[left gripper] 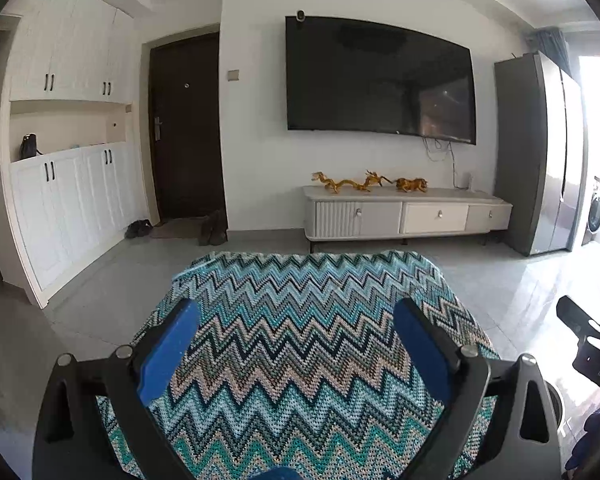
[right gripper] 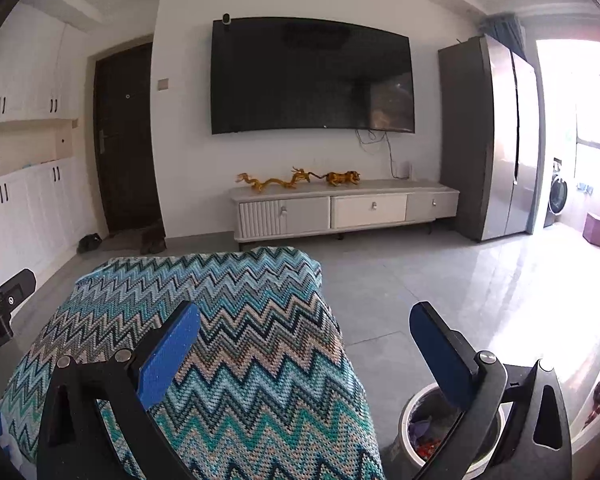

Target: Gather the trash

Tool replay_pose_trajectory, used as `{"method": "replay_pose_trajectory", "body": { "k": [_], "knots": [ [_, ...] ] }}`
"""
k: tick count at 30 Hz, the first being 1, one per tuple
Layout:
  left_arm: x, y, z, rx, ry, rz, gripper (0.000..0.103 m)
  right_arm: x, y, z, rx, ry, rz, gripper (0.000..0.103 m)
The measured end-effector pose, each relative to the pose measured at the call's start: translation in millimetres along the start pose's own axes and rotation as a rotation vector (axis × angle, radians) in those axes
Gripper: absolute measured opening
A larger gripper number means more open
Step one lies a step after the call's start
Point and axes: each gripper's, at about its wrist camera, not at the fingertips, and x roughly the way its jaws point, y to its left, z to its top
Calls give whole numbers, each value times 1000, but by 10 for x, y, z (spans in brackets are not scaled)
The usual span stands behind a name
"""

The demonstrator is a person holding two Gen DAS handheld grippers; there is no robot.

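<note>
Now both grippers, L [left gripper: 296, 316] & R [right gripper: 306, 320], wide open, empty; bin [right gripper: 408, 412] holds mixed trash.

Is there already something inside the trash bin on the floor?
Yes, the trash bin beside the zigzag cloth holds purple and red scraps.

Left gripper [left gripper: 296, 316] level, blue fingers [left gripper: 168, 348] spread wide — nothing between them. Right gripper [right gripper: 306, 320] same: jaws wide apart, empty, pointing forward.
</note>
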Motion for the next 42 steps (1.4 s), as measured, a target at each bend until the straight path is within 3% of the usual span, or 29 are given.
{"method": "replay_pose_trajectory", "body": {
  "k": [21, 42],
  "knots": [
    [137, -412, -102, 71, 32, -70, 98, 73, -340, -187, 40, 42, -70, 103],
    [55, -586, -148, 109, 18, -87, 98, 21, -455, -215, 49, 29, -93, 103]
  ]
}}
